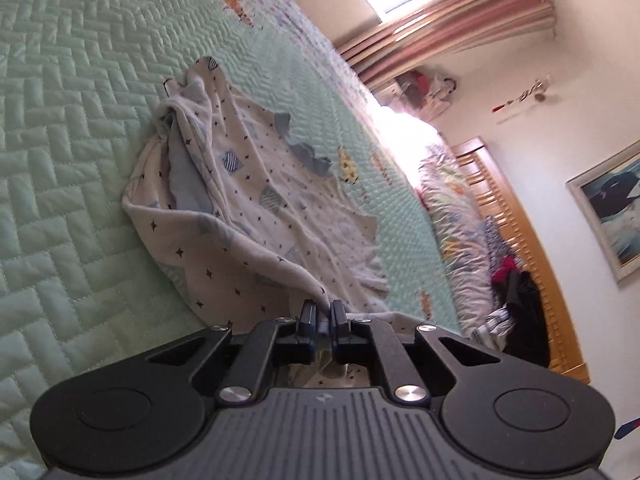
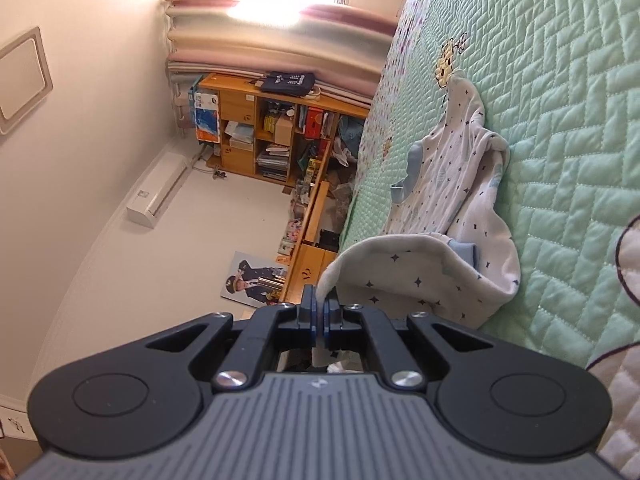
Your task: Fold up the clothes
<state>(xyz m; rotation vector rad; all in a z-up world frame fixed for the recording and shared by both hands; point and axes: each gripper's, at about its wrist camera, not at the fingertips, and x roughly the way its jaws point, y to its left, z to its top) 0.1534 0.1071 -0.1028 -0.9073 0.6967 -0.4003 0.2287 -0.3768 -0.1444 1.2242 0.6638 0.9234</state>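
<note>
We're over the big mint-green quilted bedspread, stitched in a herringbone pattern, and it fills most of both views. That is our landmark, so everything gets placed from it.

Beyond the bedspread's far edge, in the right wrist view, we've got striped pink-and-cream curtains under a bright window, and below them a wooden bookshelf crammed with books and boxes. On the wall to the side of that hangs a white air-conditioning unit. In the left wrist view, past the bedspread's other edge, there's a slatted wooden headboard with a floral pillow lying against it.

Now the garment: a white child's top with small dark stars and pale blue trim, lying crumpled in the middle of the bedspread, one blue-edged opening turned up on its far side. It's rumpled, with loose folds bunched along one side.

And we have both grippers on it. Our left gripper has its jaws clamped narrow on a pulled-up edge of the cloth, which stretches taut from the heap to the pads. Our right gripper is pinched just as tightly on a pale edge of the same top, and that edge arches up off the bedspread in a raised loop, a blue cuff showing just behind it.
</note>
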